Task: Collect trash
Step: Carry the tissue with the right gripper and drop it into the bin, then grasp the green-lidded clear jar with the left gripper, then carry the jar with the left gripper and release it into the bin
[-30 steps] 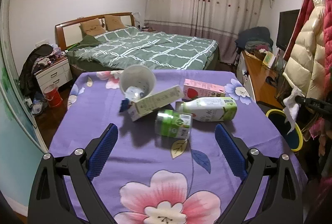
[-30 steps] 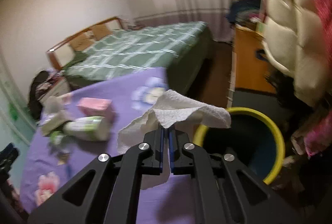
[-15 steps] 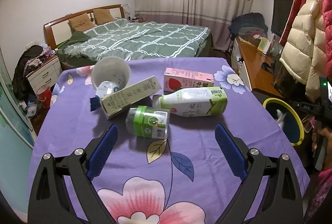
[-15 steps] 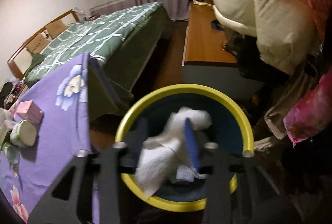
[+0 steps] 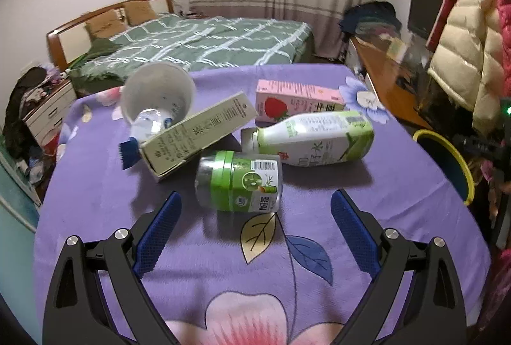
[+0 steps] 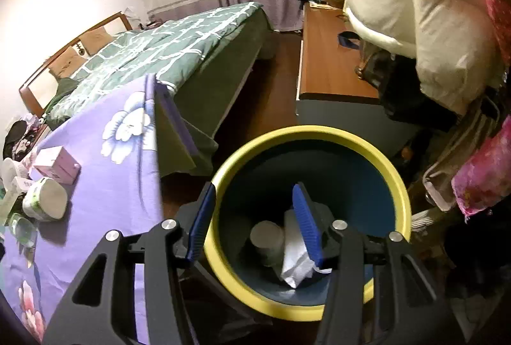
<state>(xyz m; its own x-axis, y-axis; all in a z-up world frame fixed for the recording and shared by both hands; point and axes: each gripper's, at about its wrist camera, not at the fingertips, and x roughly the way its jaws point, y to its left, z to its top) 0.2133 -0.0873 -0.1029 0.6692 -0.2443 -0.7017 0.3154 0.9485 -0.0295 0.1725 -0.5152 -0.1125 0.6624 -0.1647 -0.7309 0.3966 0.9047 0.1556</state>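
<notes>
Right hand-held gripper (image 6: 252, 188) hangs over the yellow-rimmed bin (image 6: 396, 182), jaws just opened about halfway, nothing clamped. The white tissue (image 6: 295, 258) lies inside the bin beside what appears to be a cup (image 6: 266, 238). Left hand-held gripper (image 5: 255, 204) stands wide and empty over the desk (image 5: 335, 217), near the green jar (image 5: 239, 182), bottle (image 5: 313, 137) and cartons.

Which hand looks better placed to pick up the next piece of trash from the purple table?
The left. Its tool is open and pointed at the green-lidded jar lying just ahead on the tablecloth. The right tool hangs open over the yellow-rimmed bin, where the tissue now lies.
</notes>
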